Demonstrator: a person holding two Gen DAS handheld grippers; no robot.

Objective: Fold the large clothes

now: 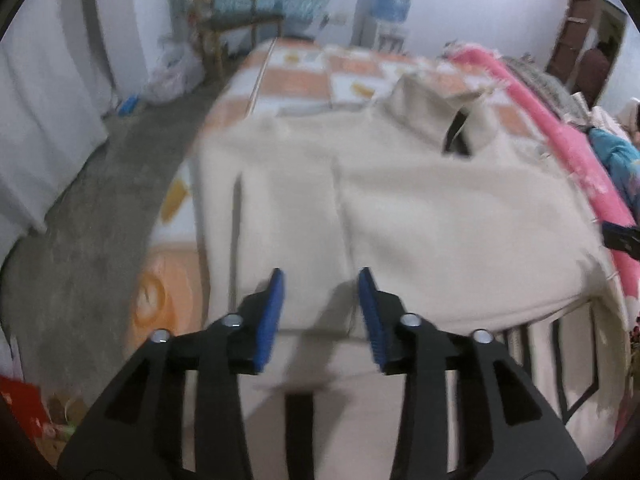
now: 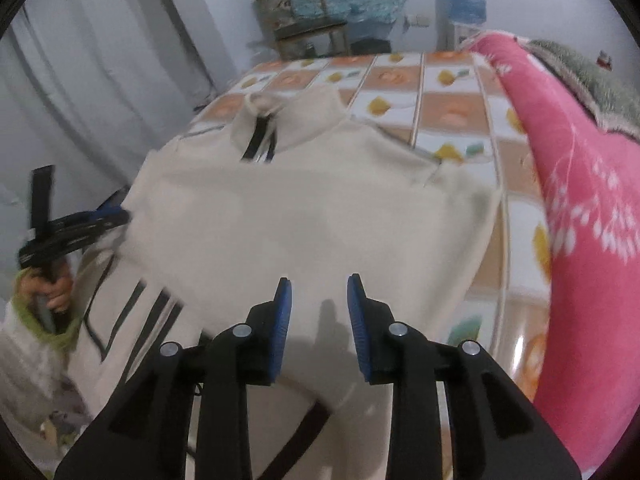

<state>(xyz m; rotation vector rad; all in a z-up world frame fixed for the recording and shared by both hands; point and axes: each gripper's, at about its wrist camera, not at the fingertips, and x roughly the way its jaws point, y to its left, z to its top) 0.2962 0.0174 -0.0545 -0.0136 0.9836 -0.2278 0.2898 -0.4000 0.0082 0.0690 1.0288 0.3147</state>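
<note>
A large cream garment (image 1: 420, 208) (image 2: 312, 208) with a high zipped collar (image 2: 288, 124) lies spread on the bed, its upper layer folded over a part with black stripes (image 2: 132, 320). In the left wrist view my left gripper (image 1: 322, 276) hovers over the garment's near fold edge, jaws open, with no cloth between the blue pads (image 1: 272, 320). Over the near edge further right, my right gripper (image 2: 319, 282) is also open and holds nothing. From the right wrist view the left gripper (image 2: 76, 224) appears at the garment's left side, held by a hand (image 2: 56, 292).
The bed carries an orange and white checked sheet (image 2: 448, 112). A pink blanket (image 2: 580, 216) is heaped along its right side. A wooden chair (image 2: 308, 20) and a water dispenser (image 1: 386, 12) stand by the far wall; grey floor (image 1: 88, 216) and curtains lie left.
</note>
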